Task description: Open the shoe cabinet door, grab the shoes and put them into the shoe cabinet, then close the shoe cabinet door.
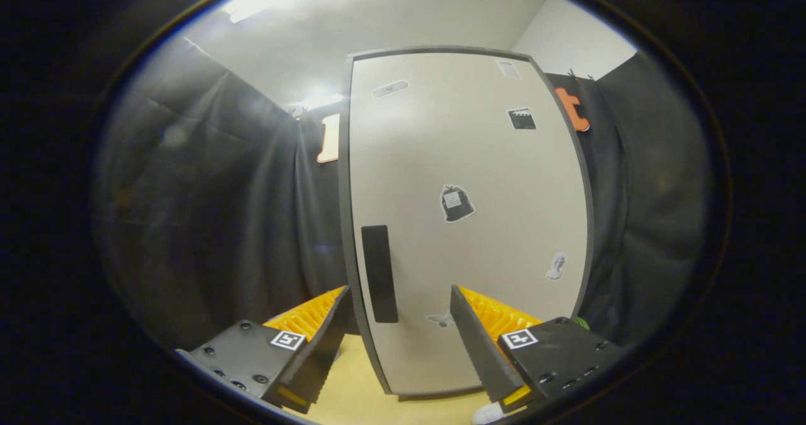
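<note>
1. Facing the cabinet [466,223], we see its pale door [491,160] shut, standing upright just ahead of the hand-held gripper [398,330].
2. We find the hand-held gripper spread wide, holding nothing; its left finger [318,349] sits at 7 o'clock from the door's middle, its right finger [482,349] at 6 o'clock.
3. We note a dark vertical handle [380,274] near the door's left edge, low down, just beyond the gap between the fingers and closer to the left one. We cannot tell whether either finger touches the door.
4. We count several stickers on the door: a dark bag-shaped one [456,203] at its middle, a dark square one [522,118] at 1 o'clock, a pale figure [556,266] at 4 o'clock, and a faint one [441,319] low between the fingers.
5. We see the cabinet resting on a light wooden floor [352,393], with dark cloth [208,211] hanging on both sides.
6. We spot a small white object [488,414] at the floor by the right finger, too little showing to name it.
</note>
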`<state>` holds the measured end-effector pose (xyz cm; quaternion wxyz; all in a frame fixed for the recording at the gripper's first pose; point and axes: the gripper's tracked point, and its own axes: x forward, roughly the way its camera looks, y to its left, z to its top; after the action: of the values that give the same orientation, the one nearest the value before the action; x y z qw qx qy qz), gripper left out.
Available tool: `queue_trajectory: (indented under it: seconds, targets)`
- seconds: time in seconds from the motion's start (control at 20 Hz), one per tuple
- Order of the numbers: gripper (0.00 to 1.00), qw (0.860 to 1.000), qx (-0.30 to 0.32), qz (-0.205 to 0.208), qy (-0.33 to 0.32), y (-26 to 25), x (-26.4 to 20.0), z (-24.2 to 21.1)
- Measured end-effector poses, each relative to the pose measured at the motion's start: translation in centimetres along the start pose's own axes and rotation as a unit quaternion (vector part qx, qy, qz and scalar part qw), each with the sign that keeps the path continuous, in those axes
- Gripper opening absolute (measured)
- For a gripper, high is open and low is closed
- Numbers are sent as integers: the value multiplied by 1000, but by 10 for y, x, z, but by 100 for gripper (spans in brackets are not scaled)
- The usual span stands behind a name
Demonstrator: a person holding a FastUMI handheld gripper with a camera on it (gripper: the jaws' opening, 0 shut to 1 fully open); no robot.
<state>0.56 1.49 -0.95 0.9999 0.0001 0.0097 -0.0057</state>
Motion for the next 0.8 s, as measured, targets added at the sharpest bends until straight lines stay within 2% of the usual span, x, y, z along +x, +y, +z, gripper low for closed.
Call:
queue_trajectory:
  seconds: [0.3,0.8]
  targets:
    - [97,1000,-3,-1,-11,8,11,2]
    - [97,1000,-21,-4,-17,23,58,-1]
